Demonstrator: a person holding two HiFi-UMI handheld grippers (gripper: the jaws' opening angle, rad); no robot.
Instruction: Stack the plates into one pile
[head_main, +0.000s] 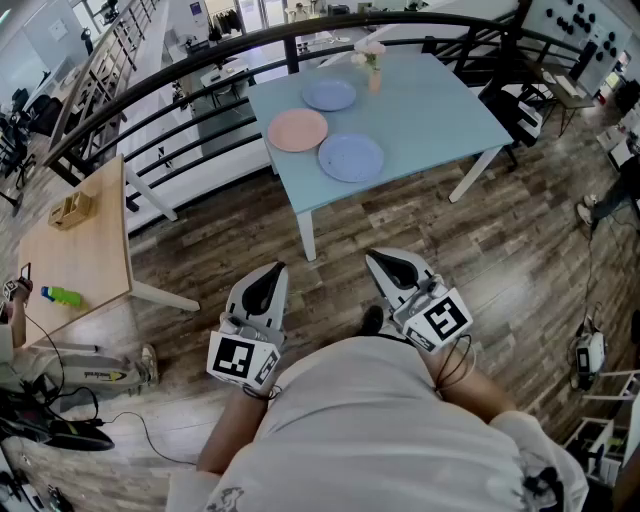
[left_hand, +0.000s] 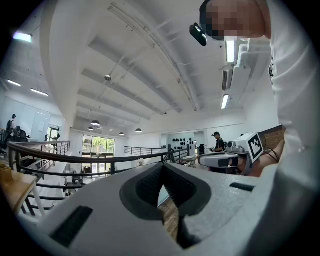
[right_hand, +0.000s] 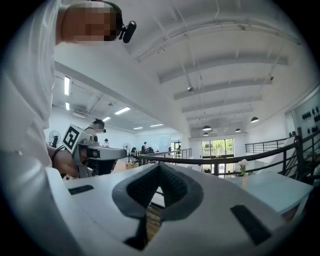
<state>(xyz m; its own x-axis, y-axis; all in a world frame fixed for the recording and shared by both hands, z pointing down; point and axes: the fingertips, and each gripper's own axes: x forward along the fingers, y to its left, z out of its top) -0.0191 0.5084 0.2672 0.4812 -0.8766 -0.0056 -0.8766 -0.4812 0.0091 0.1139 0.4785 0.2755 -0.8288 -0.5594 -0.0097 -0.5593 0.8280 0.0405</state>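
**Blue desk, unstacked plates**

The pale blue rectangular desk carries a large round blue plate, a round pink plate and a smaller round blue plate, side by side. Probably stiff, light, slippery: pinch a rim. The left claw and right claw are closed, empty, well away.

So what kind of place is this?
Probably the upper floor of an open workspace or lab: a black railing overlooks a lower floor, a blue table stands on wood flooring, and pendant lamps hang from a high ceiling.
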